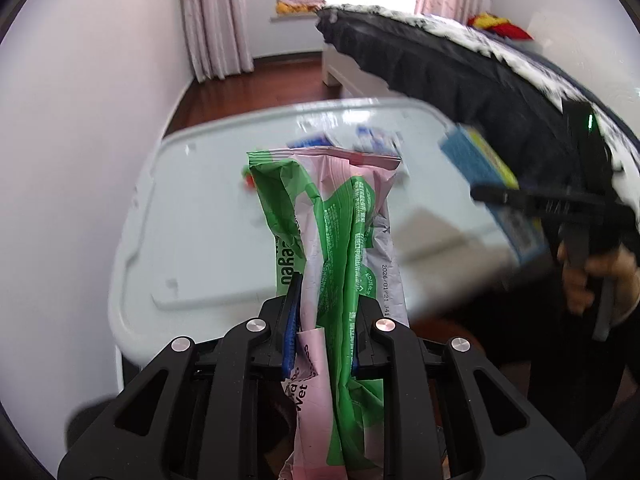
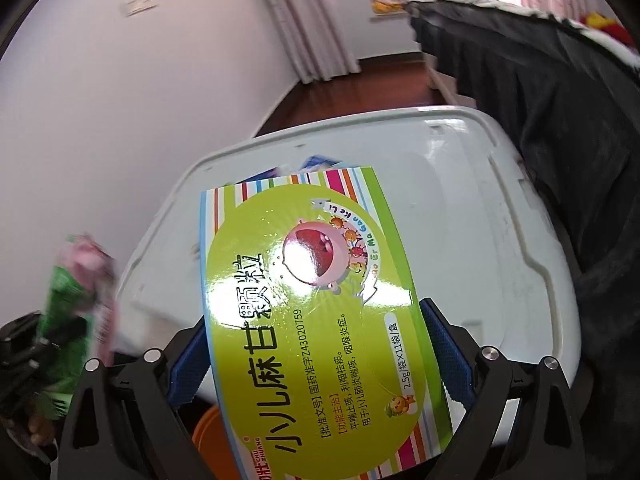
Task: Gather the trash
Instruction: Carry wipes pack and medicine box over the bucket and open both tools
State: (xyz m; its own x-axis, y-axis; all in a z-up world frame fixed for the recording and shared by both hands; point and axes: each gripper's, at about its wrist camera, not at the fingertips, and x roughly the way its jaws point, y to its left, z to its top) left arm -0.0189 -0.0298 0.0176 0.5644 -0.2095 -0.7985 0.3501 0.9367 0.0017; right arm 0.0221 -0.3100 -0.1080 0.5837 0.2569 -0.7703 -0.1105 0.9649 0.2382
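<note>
My left gripper (image 1: 324, 312) is shut on a crumpled green and pink wet-wipe wrapper (image 1: 336, 240), held upright above the pale lid of a storage bin (image 1: 208, 240). My right gripper (image 2: 316, 344) is shut on a green medicine box (image 2: 308, 312) with striped edges, held above the same lid (image 2: 460, 208). The box and right gripper also show blurred at the right of the left wrist view (image 1: 492, 184). The wrapper shows blurred at the left of the right wrist view (image 2: 80, 288). Small blue and white packets (image 1: 360, 140) lie at the lid's far side.
A bed with a dark cover (image 1: 460, 72) runs along the right of the bin. A white wall (image 1: 80, 120) is on the left. Dark wood floor (image 1: 260, 84), curtains and a window sill lie beyond. An orange object (image 2: 208, 428) sits below the box.
</note>
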